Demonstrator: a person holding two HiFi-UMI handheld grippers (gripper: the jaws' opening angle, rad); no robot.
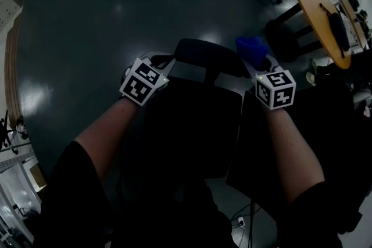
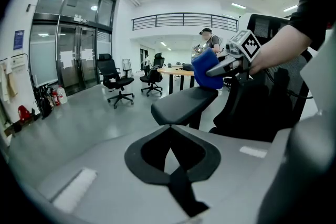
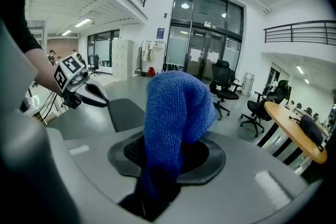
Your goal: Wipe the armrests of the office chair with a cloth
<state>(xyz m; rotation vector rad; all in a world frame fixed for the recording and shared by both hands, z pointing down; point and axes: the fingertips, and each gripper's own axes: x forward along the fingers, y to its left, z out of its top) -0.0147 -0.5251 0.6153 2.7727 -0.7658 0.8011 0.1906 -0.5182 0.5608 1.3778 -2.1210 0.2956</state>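
Note:
I look down on a black office chair [image 1: 192, 125]. One of its armrest pads [image 2: 184, 105] lies between my two grippers and shows dark in the head view [image 1: 203, 58]. My right gripper [image 1: 257, 64] is shut on a blue cloth [image 1: 251, 49] and holds it just above the pad's right end. In the right gripper view the cloth [image 3: 176, 118] bulges up out of the jaws of that gripper [image 3: 168, 165]. My left gripper [image 1: 163, 64] hovers at the pad's left end, its jaws [image 2: 170, 141] shut with nothing in them. The right gripper view shows the same pad [image 3: 125, 114] with the left gripper [image 3: 84, 89] beyond it.
The chair's tall back [image 2: 262, 97] stands close to my right arm. A round wooden table [image 1: 322, 14] and several black office chairs [image 2: 116, 81] stand further off on the glossy grey floor. A person [image 2: 210, 42] stands by the far table. Glass doors [image 3: 205, 44] close the hall.

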